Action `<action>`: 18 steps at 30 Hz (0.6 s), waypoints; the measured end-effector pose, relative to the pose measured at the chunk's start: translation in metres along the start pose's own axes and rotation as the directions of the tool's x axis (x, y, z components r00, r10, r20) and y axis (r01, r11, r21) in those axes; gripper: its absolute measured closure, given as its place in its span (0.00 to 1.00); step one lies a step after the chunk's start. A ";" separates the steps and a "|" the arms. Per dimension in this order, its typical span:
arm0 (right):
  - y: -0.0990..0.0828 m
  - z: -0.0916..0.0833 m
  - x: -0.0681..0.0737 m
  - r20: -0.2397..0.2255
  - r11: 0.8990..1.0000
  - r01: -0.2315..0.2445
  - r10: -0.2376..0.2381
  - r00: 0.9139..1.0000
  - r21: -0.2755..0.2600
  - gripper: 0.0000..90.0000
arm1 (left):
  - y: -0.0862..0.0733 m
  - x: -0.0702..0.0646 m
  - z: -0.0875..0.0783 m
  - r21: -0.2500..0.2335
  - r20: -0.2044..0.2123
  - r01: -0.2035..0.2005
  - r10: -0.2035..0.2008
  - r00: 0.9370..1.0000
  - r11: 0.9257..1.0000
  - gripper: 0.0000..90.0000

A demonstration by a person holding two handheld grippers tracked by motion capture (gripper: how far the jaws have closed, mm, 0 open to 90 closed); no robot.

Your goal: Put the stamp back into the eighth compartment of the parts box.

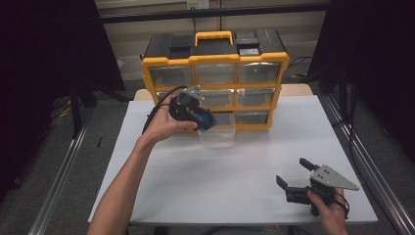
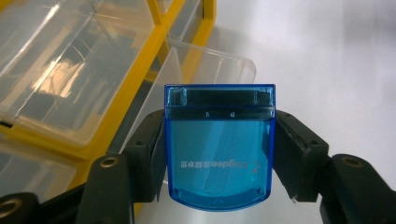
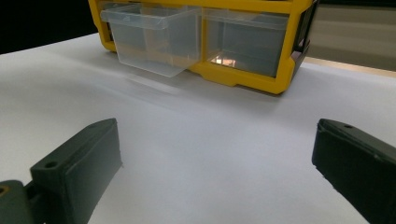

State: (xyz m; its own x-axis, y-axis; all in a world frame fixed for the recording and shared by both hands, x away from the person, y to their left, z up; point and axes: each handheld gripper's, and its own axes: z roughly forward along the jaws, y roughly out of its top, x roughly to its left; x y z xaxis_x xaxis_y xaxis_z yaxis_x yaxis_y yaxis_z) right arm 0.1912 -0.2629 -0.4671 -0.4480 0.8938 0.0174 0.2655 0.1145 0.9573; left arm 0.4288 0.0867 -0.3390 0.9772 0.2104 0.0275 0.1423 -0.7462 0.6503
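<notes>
Clamped between 2 black pads, a small blue see-through box (image 2: pixel 218 149) sits closest to the left tool's camera, gripped by its side walls so its hinged top stays free. That view shows faint printed lettering on the box and, just behind it, the rim of the pulled-out clear drawer (image 2: pixel 205 65). From above, the left tool (image 1: pixel 193 111) hangs beside the yellow drawer cabinet (image 1: pixel 215 78) at the open bottom drawer (image 1: pixel 218 134); this looks like the approach for dropping the box in, with the drawer pulled out to receive it. Near the front right of the white table (image 1: pixel 235 181), the right tool (image 1: pixel 292 176) rests low with its jaws spread wide and nothing between them, seemingly parked out of the way. Its camera gives a low side-on look at the drawer (image 3: pixel 154 37), which appears to be empty.
</notes>
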 end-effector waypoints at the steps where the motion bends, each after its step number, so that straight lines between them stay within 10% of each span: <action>1: 0.000 0.000 0.000 0.000 1.000 0.000 0.000 1.000 0.000 0.01 | 0.001 0.000 0.002 0.005 -0.003 -0.005 0.005 1.000 1.000 0.46; 18: 0.000 0.000 0.000 -0.005 1.000 -0.003 0.003 1.000 0.005 0.01 | 0.024 0.013 0.020 0.115 0.009 -0.038 0.037 0.999 0.993 0.46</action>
State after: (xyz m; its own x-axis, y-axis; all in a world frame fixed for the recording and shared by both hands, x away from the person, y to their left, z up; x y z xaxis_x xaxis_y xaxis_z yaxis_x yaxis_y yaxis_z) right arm 0.1911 -0.2634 -0.4673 -0.4518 0.8919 0.0214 0.2706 0.1142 0.9559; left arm 0.4481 0.0589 -0.3388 0.9832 0.1771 0.0448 0.1226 -0.8215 0.5568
